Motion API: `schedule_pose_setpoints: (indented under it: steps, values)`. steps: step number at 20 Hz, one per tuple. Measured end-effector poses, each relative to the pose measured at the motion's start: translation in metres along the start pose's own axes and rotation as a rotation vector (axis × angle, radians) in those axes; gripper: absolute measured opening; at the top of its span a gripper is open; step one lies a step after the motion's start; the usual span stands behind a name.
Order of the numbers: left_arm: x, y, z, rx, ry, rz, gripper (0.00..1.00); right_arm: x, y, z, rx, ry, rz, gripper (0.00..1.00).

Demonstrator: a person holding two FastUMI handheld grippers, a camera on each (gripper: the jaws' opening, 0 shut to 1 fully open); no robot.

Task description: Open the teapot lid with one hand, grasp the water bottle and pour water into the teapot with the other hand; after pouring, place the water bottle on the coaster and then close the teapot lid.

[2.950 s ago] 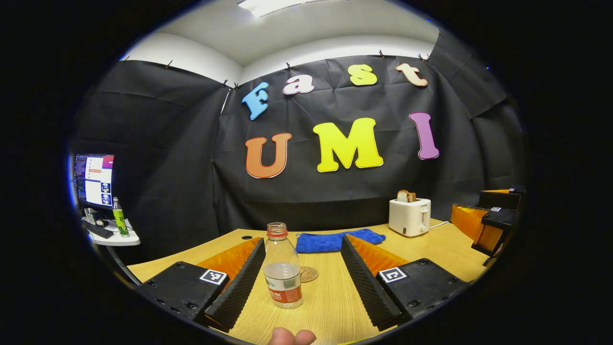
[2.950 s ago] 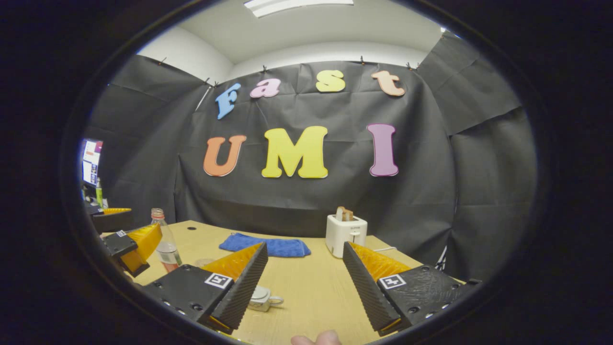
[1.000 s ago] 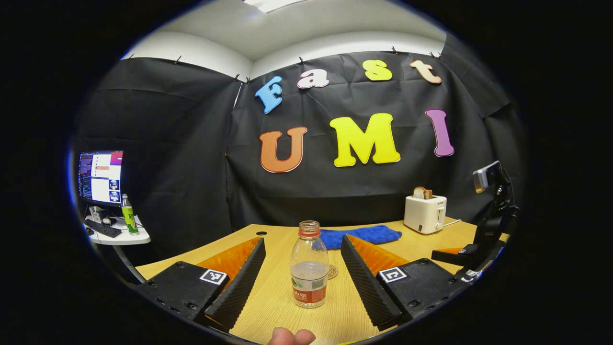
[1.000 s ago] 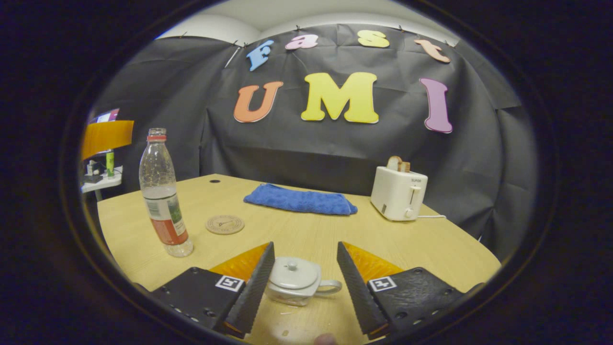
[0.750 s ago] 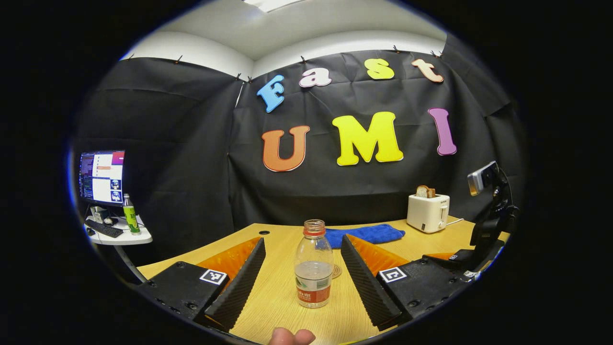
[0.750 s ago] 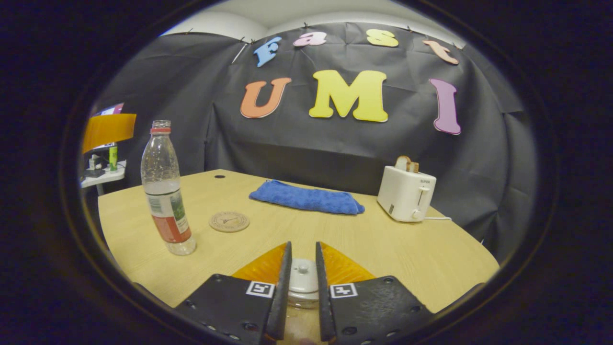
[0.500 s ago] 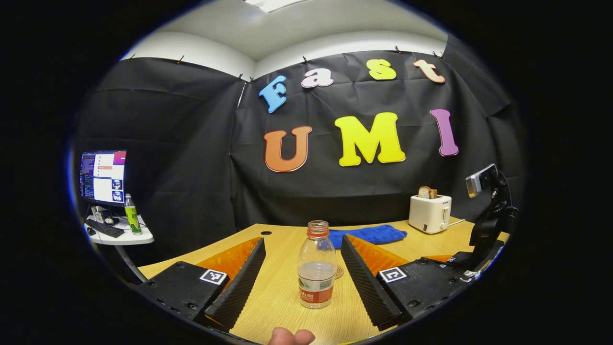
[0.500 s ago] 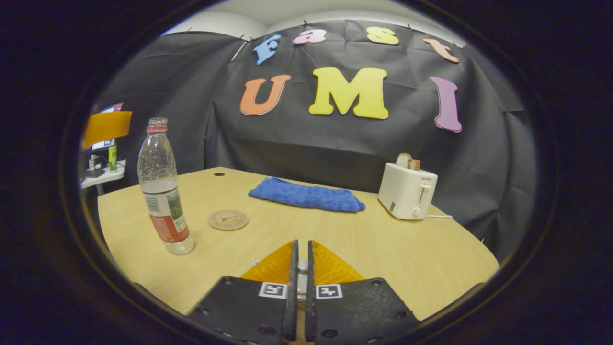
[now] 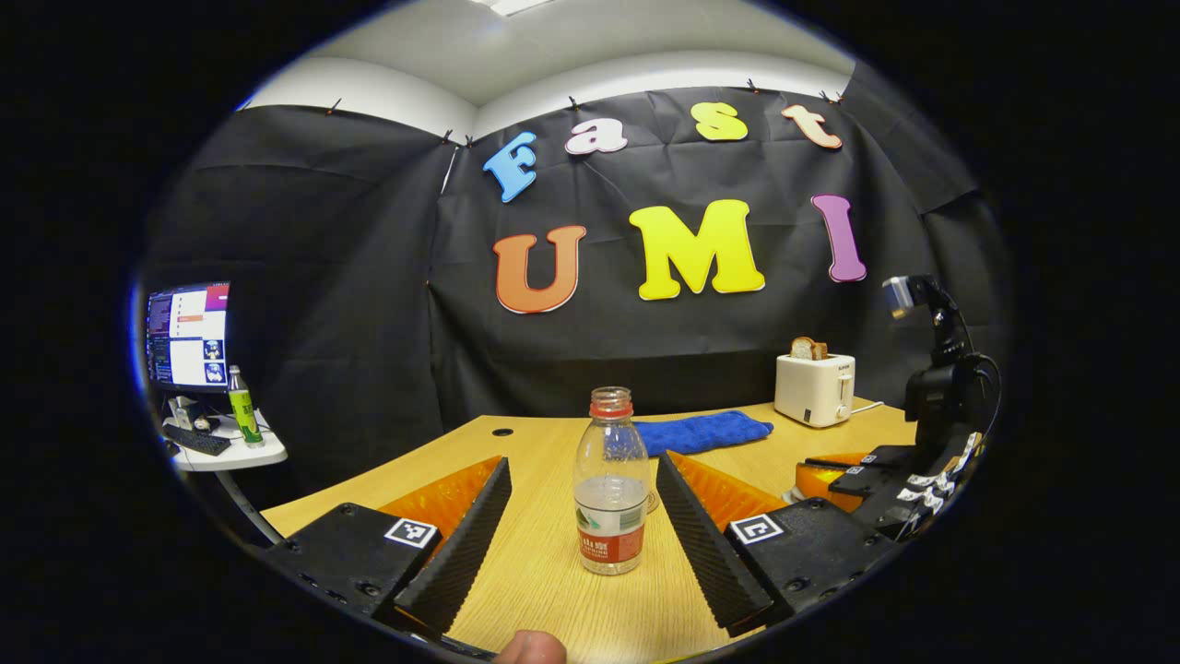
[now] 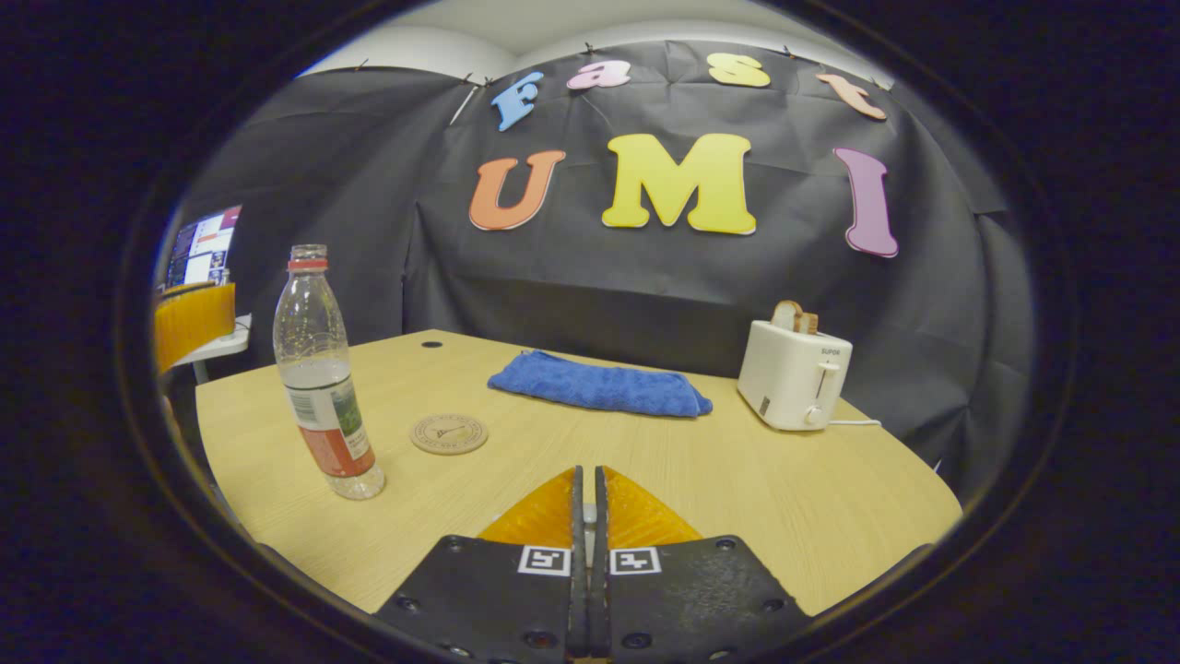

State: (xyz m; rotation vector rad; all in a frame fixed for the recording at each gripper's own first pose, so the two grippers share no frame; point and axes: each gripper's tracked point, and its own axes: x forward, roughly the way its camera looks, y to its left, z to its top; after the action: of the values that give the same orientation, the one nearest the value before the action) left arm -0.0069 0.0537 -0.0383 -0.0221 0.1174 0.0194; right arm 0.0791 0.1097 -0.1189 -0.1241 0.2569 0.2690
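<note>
Standing uncapped on the table (image 9: 544,590) between the wide-spread fingers of the left gripper (image 9: 584,530), the water bottle (image 9: 610,484) is not yet grasped, while farther right the right gripper (image 10: 585,516) is pinched nearly closed, seemingly on the lid knob (image 10: 587,542), so pouring, the coaster (image 10: 448,433) and closing are judged outstanding.

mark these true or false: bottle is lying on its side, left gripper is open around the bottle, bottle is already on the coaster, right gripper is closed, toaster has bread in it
1. The water bottle lies on its side. False: it stands upright on the table.
2. The left gripper is open, a finger on each side of the bottle. True.
3. The bottle sits on the coaster. False: it stands beside it, apart.
4. The right gripper has its fingers together. True; what it holds is hidden.
5. The toaster has bread sticking out. True.
</note>
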Motion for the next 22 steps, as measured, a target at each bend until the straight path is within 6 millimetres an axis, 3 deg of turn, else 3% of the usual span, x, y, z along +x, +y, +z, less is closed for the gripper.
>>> schedule_pose_setpoints:
  steps: [6, 12, 22]
  values:
    - [0.007, -0.009, -0.039, -0.065, 0.106, -0.06, 0.99, -0.014, -0.002, 0.027, 0.001, -0.048, 0.017, 0.01]
    - [0.026, -0.02, -0.072, -0.071, 0.197, -0.106, 1.0, -0.032, -0.003, 0.035, 0.006, -0.058, 0.033, 0.01]
    - [0.056, -0.02, -0.095, -0.07, 0.261, -0.109, 1.0, -0.047, -0.012, 0.04, 0.001, -0.067, 0.016, 0.01]
